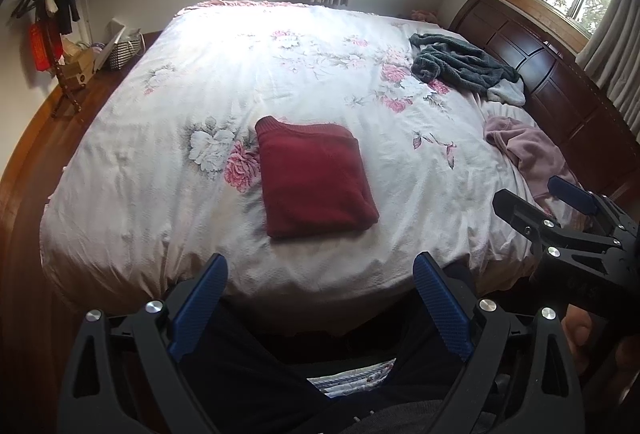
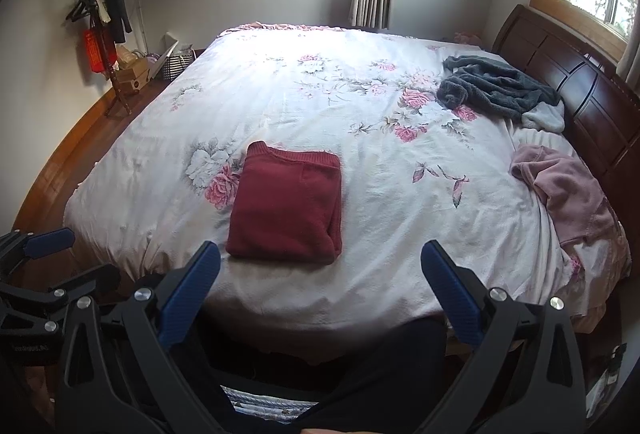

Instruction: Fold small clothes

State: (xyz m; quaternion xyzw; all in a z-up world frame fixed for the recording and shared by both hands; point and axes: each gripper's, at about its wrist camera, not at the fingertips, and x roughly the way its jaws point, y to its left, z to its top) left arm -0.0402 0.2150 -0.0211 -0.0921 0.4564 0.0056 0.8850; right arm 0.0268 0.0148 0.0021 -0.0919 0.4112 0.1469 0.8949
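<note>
The red sweater (image 1: pixel 314 179) lies folded into a neat block near the front edge of the bed (image 1: pixel 160 161), apart from everything else, which reads as a finished piece set down where there is room to work. Two more garments wait unfolded: a grey fleece (image 1: pixel 460 63) heaped up by the headboard (image 1: pixel 560 81) and a pink top (image 1: pixel 528 149) crumpled at the bed's right edge. They look like the pile still to be done.

Both tongs are held back off the bed, over the person's dark trousers (image 1: pixel 240 374), and hold nothing. The left tongs (image 1: pixel 320 306) are spread wide, blue pads (image 1: pixel 198 308) well apart. The right tongs (image 2: pixel 320 290) are spread just as wide.

From the left tongs the sweater sits straight ahead, a little beyond the fingertips and apart from them. From the right tongs it sits ahead and slightly to the left, its near edge just past the left pad (image 2: pixel 190 298). The pink top is forward and well to the right of the right tongs, the closer of the two loose garments; the grey fleece lies further off, right and beyond. In the left view the right tongs (image 1: pixel 540 201) appear beside the pink top's near end, though whether they touch it cannot be told.

If the sweater is done, my guess is that the pink top comes next.
</note>
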